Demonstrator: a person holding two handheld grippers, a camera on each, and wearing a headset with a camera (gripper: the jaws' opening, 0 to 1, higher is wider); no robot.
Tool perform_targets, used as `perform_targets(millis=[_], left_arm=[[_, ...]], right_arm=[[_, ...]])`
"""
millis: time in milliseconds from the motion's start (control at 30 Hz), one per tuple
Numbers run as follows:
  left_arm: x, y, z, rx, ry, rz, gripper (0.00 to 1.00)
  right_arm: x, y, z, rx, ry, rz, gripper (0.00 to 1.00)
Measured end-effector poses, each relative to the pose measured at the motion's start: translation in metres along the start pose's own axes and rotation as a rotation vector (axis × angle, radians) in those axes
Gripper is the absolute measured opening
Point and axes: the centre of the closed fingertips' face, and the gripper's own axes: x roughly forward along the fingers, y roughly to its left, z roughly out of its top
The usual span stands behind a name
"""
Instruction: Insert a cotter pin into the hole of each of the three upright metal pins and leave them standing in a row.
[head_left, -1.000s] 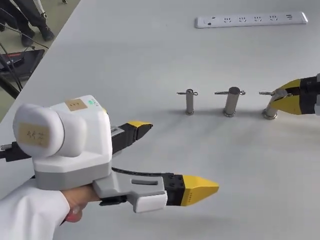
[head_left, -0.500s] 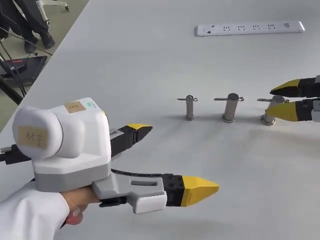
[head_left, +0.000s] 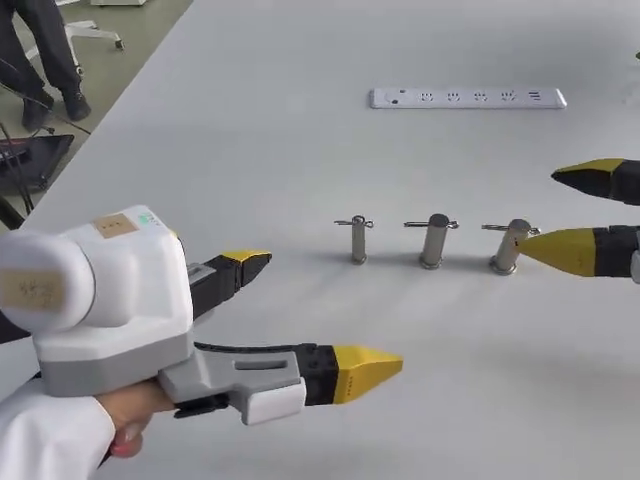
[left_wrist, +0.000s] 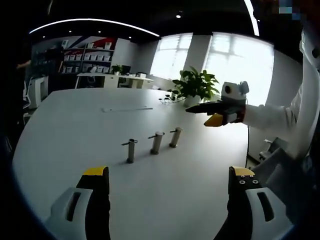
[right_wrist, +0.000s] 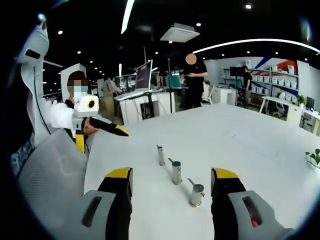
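Three short metal pins stand in a row on the grey table: left pin (head_left: 358, 240), middle pin (head_left: 433, 240), right pin (head_left: 508, 246). A thin cotter pin (head_left: 352, 222) crosses the top of each. My right gripper (head_left: 542, 210) is open just right of the right pin, its lower yellow tip close to that pin and holding nothing. Open and empty, my left gripper (head_left: 318, 312) hovers near the front left, well short of the row. The row shows ahead of the left gripper (left_wrist: 168, 172) as pins (left_wrist: 156, 142) and between the right gripper's (right_wrist: 172, 175) jaws as pins (right_wrist: 176, 171).
A white power strip (head_left: 467, 98) lies at the back of the table (head_left: 300, 120). The table's left edge drops to the floor, where a person's legs (head_left: 45, 60) and chairs stand. A potted plant (left_wrist: 195, 85) and people (right_wrist: 195, 75) are beyond the table.
My right gripper was shut at the top of the right pin; it has opened, let go and drawn back a little to the right. The left gripper has stayed put.
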Motion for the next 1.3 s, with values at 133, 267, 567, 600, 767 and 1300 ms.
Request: perform_targets(millis=[133, 267, 567, 600, 767, 1300], left_arm=[[-0.006, 0.005, 0.000, -0.016, -0.019, 0.012, 0.99], [-0.011, 0.008, 0.000, -0.028, -0.033, 0.019, 0.99], [-0.018, 0.005, 0.001, -0.008, -0.031, 0.016, 0.99], [-0.018, 0.004, 0.000, -0.007, -0.031, 0.016, 0.99], [-0.021, 0.001, -0.004, -0.010, -0.022, 0.009, 0.99], [-0.039, -0.006, -0.027, -0.040, 0.021, 0.001, 0.99]], right_arm=[[-0.012, 0.006, -0.009, 0.057, 0.007, -0.049, 0.75], [-0.022, 0.014, -0.016, 0.133, 0.003, -0.082, 0.83], [-0.042, 0.020, -0.032, 0.210, 0.006, -0.174, 0.92], [-0.043, 0.021, -0.034, 0.225, 0.007, -0.179, 0.92], [-0.049, 0.027, -0.042, 0.247, 0.023, -0.210, 0.95], [-0.054, 0.043, -0.063, 0.254, 0.082, -0.252, 0.98]])
